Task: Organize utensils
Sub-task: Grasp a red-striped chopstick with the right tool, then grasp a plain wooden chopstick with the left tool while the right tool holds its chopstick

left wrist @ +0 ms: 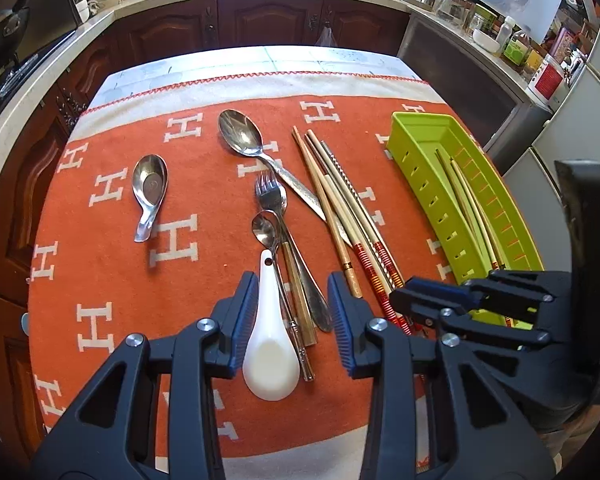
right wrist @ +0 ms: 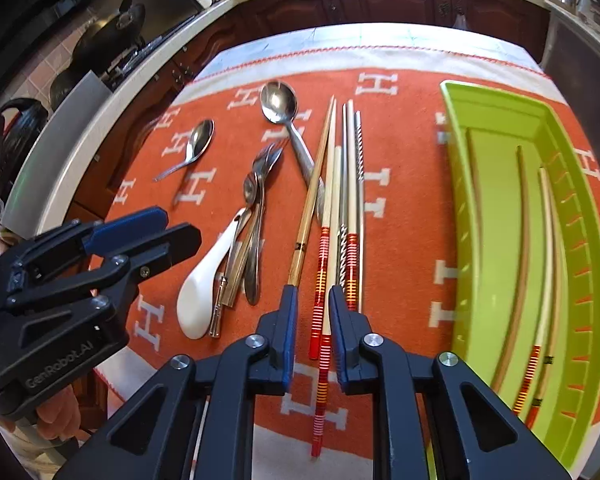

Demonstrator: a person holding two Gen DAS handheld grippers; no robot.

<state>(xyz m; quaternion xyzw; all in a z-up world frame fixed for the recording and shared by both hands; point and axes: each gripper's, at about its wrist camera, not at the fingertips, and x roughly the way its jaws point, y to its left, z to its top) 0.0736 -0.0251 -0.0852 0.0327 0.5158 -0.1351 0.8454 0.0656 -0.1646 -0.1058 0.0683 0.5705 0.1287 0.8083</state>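
Observation:
Utensils lie on an orange cloth (left wrist: 112,248). My left gripper (left wrist: 293,296) is open above a white ceramic spoon (left wrist: 269,352), a small spoon, a fork (left wrist: 270,196) and a gold handle. My right gripper (right wrist: 313,308) is open, its fingers either side of a red-banded cream chopstick (right wrist: 327,280); no grip shows. More chopsticks (right wrist: 350,184) lie alongside. The green tray (right wrist: 496,216) at right holds several chopsticks (right wrist: 540,280). A large steel spoon (left wrist: 240,134) and a short steel spoon (left wrist: 150,182) lie farther off.
The table is ringed by dark wooden cabinets (left wrist: 260,20) and a pale countertop. A hob with a pan (left wrist: 4,40) is at far left. Jars and kettles (left wrist: 512,40) crowd the counter at right. My right gripper also shows in the left wrist view (left wrist: 404,300).

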